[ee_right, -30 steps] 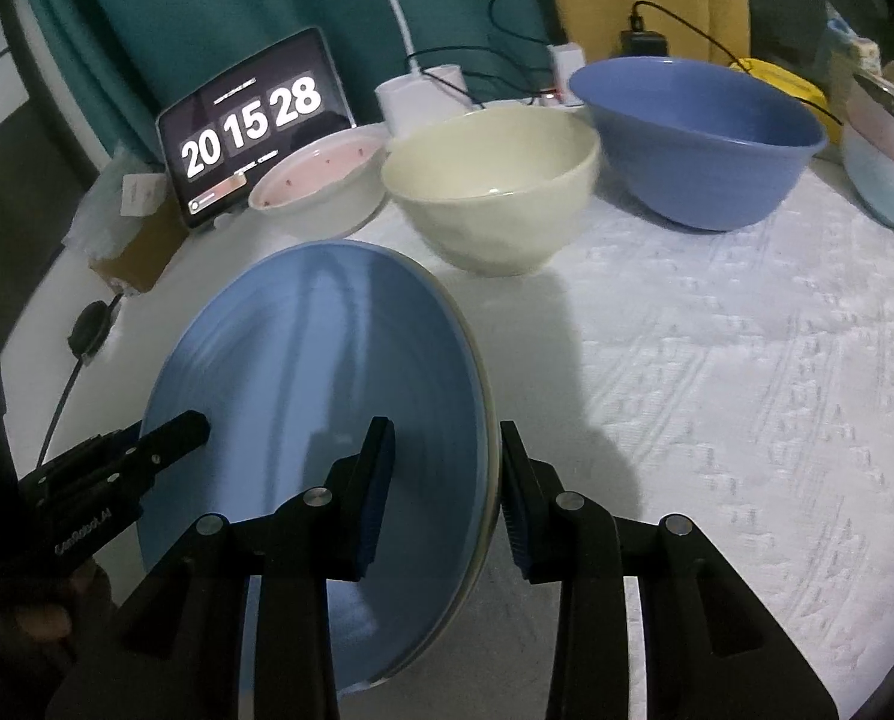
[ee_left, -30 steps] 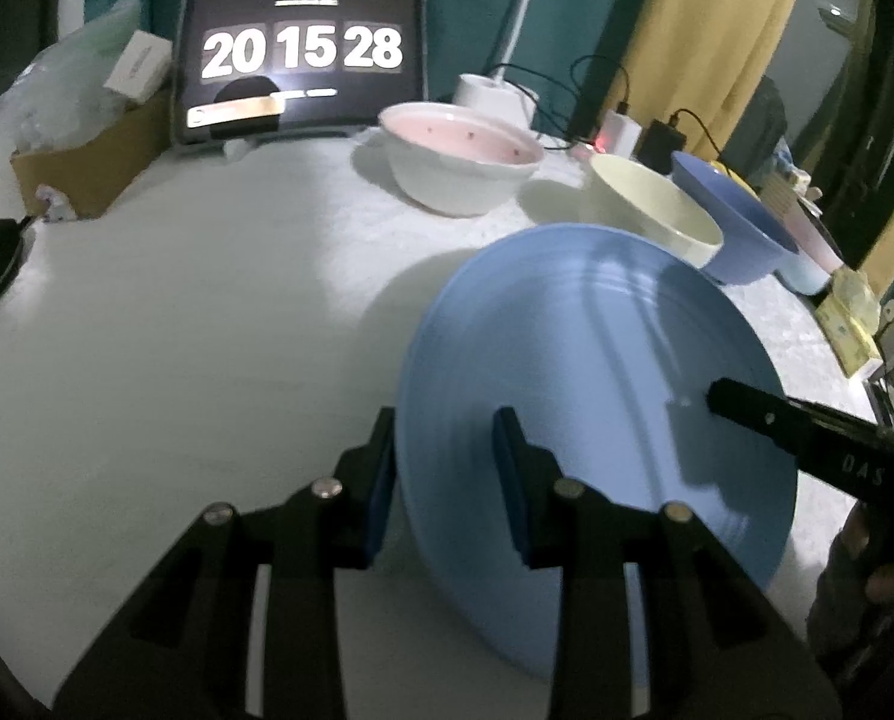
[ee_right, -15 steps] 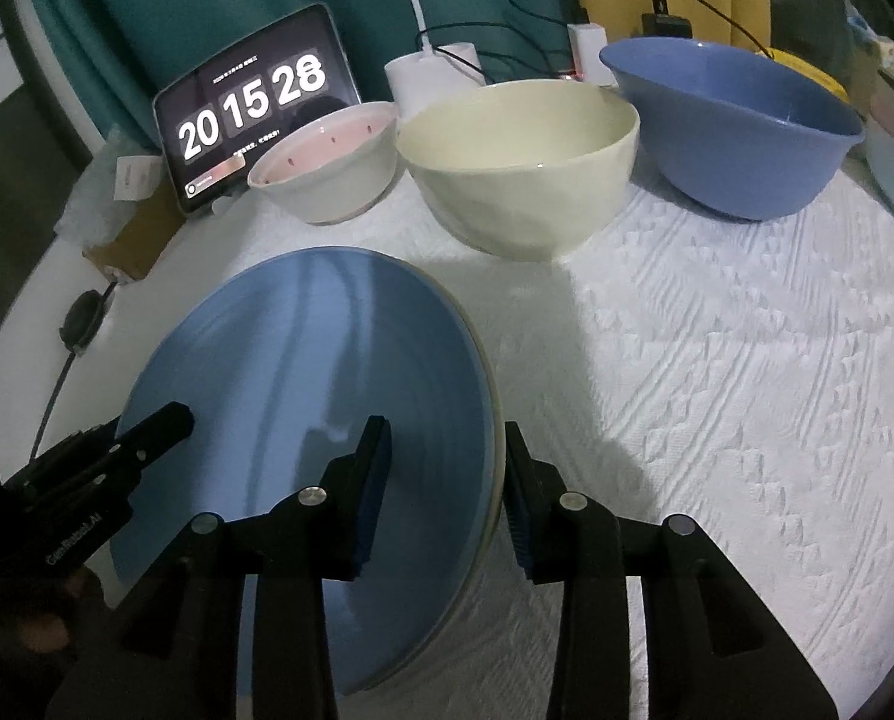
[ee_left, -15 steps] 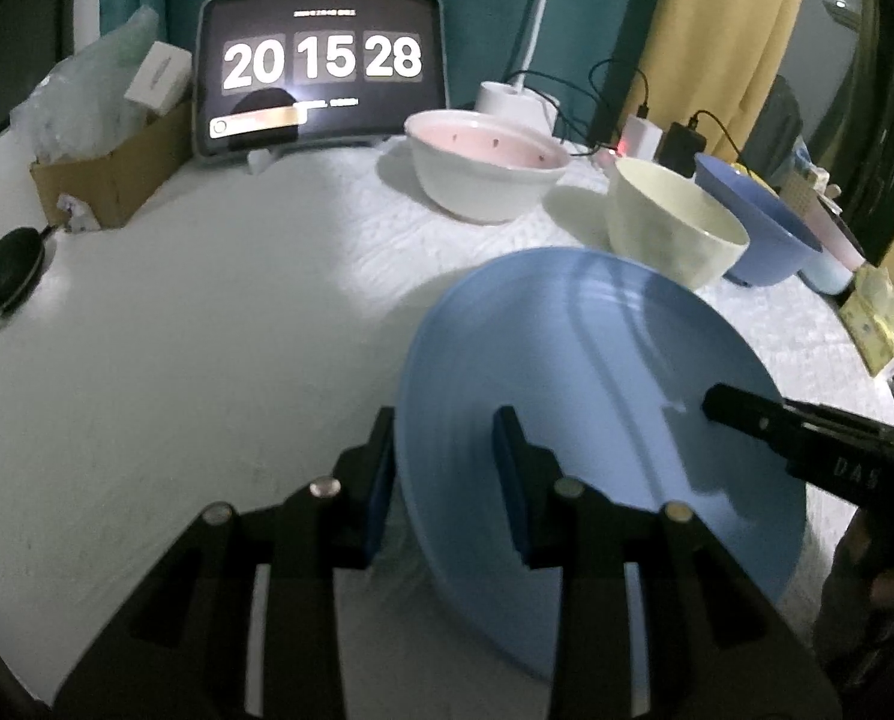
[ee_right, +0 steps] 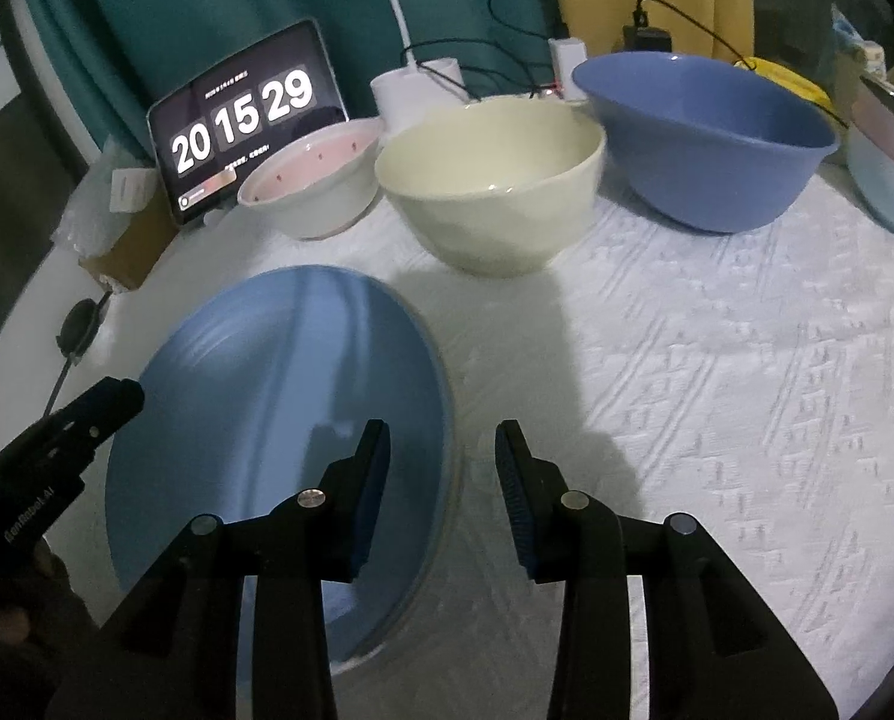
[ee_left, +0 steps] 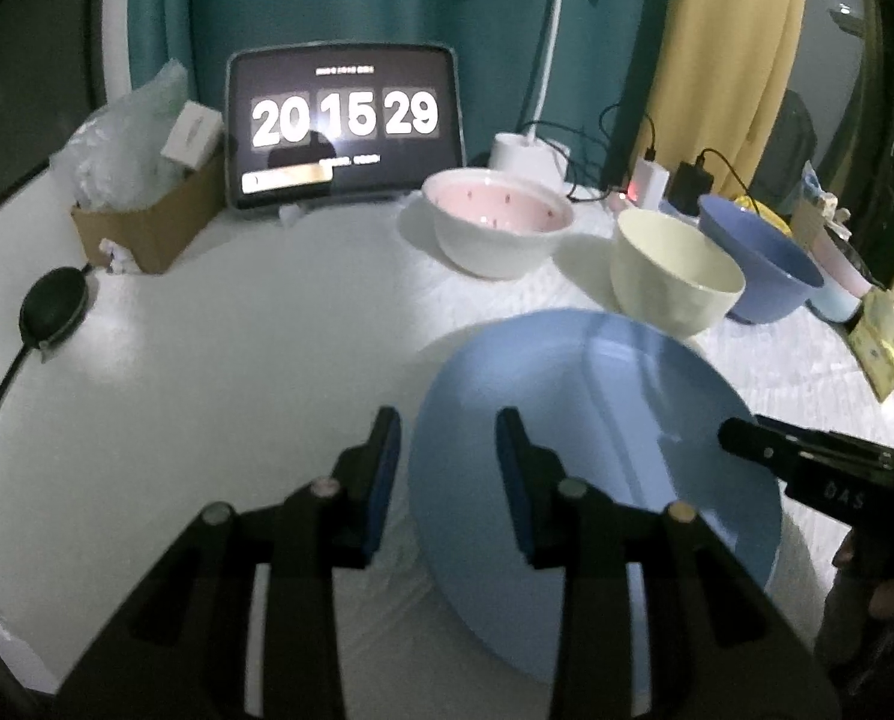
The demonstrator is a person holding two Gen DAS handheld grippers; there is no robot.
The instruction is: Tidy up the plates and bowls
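Left wrist view: the round, glossy light-blue ceramic plate (ee_left: 597,450) is sitting low right, tilted, with its near-left rim running between the fingers of the left gripper (ee_left: 447,468).
Left gripper state: jaws are standing narrow astride the rim; the outer pad is showing a gap to the plate edge, so I cannot tell whether it is clamping.
Right wrist view: the right gripper (ee_right: 441,480) is straddling the plate's opposite rim (ee_right: 279,420), one finger over the blue face, one outside above the white textured tablecloth (ee_right: 717,390).
Right gripper state: narrow too, with the outer pad visibly clear of the rim; grip not confirmed.
Plate position: between both grippers, in front of the bowls, its far edge looking raised off the cloth.
Handling, as judged: stiff, fairly heavy, glazed and slippery, breakable if dropped; taking the thin rim at opposite sides and keeping both pads square seems the safest hold.
Bowls behind: white bowl with pink speckled inside (ee_left: 498,222), cream ceramic bowl (ee_right: 489,180), deep blue bowl (ee_right: 705,138), standing in a row, near one another.
Obstacles: the cream bowl is closest to the plate's far edge and is likely to be struck in any forward move.
Other things: a tablet showing a clock (ee_left: 345,126), a cardboard box (ee_left: 147,222), chargers and cables at the back.
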